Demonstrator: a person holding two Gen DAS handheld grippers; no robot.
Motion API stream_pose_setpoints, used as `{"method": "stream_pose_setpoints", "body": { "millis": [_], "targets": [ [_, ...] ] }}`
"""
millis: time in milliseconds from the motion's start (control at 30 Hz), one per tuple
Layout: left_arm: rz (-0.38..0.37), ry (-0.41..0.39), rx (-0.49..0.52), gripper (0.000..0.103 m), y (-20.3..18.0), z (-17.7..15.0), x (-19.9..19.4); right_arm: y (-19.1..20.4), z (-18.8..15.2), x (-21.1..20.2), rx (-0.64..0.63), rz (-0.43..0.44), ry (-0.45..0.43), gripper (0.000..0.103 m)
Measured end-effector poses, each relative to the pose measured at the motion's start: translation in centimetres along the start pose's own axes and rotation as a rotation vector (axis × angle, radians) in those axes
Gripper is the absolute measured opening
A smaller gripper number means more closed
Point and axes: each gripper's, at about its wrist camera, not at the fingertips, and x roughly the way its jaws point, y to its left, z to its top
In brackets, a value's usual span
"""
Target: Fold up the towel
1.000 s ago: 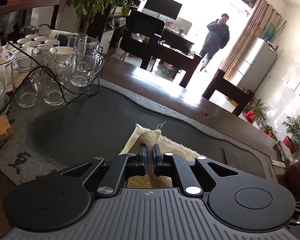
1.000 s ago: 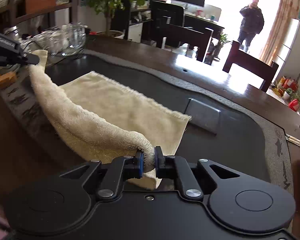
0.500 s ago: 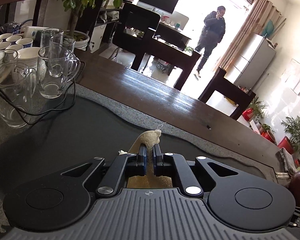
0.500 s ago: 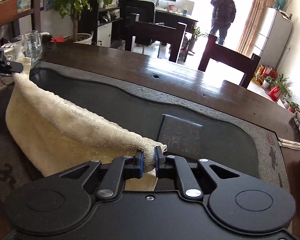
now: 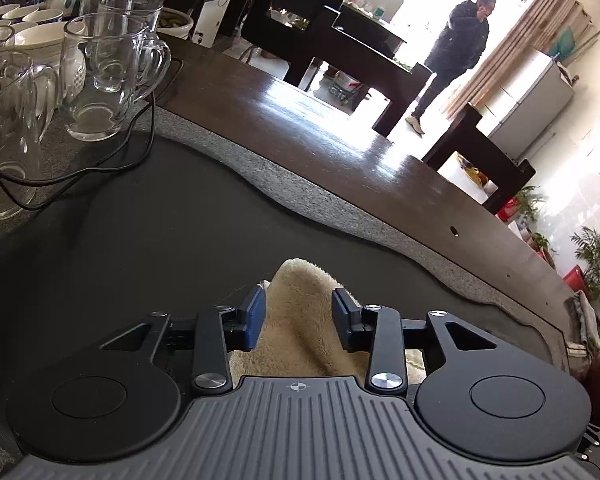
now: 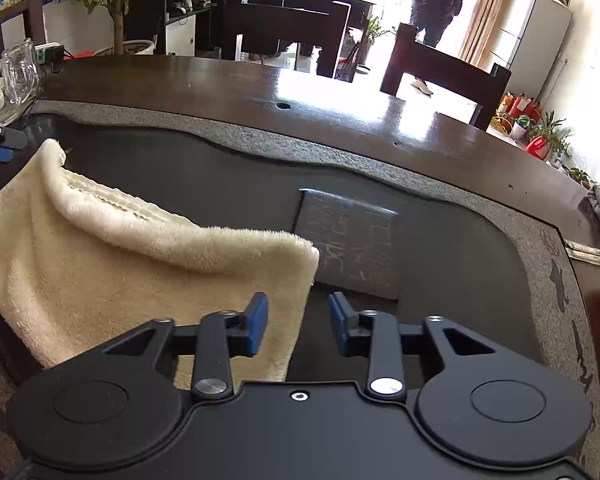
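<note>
Sunlit from a bright doorway at the back, where a person (image 5: pixel 456 52) in dark clothes stands, the room holds a long dark wooden table (image 6: pixel 340 120) with a sunken dark stone tray (image 6: pixel 460 260) set into it, edged in speckled grey. Your left gripper (image 5: pixel 299 312) points down at the tray, its jaws opening, and a raised fold of the cream towel (image 5: pixel 300 320) stands between the blue pads without being pressed. Your right gripper (image 6: pixel 298 320) also has its jaws opening; the towel's near right edge lies under the gap beside the left pad, not gripped. From the right wrist view, the towel (image 6: pixel 100 272) lies folded over itself on the tray, its top layer sagging in a soft ridge. Glass mugs (image 5: pixel 108 68) stand clustered at the tray's far left, with a black cable (image 5: pixel 100 168) looping beside them.
</note>
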Motion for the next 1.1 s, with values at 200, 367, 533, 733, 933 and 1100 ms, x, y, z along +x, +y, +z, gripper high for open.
{"method": "stream_pose_setpoints", "body": {
  "millis": [200,367,533,733,933,1100],
  "targets": [
    [0.005,0.013,0.068,0.039,0.6,-0.3,-1.2,-0.1,-0.1,-0.7,-0.001,0.024,0.022,0.039],
    [0.016,0.036,0.148,0.039,1.0,-1.1,-2.5,0.9,-0.6,-2.3,-0.026,0.088,0.041,0.039],
    [0.026,0.078,0.135,0.04,2.3,-1.8,-3.0,1.7,-2.1,-3.4,-0.034,0.133,0.082,0.039],
    [0.025,0.128,0.206,0.04,1.9,-3.2,-2.9,2.2,-3.1,-3.8,-0.041,0.154,0.098,0.039],
    [0.043,0.149,0.281,0.025,1.4,-4.3,-2.4,2.7,-3.2,-3.4,-0.054,0.157,0.099,0.039],
    [0.039,0.142,0.273,0.01,1.8,-4.3,-2.9,2.7,-3.2,-2.9,-0.053,0.165,0.107,0.028]
  ]
}}
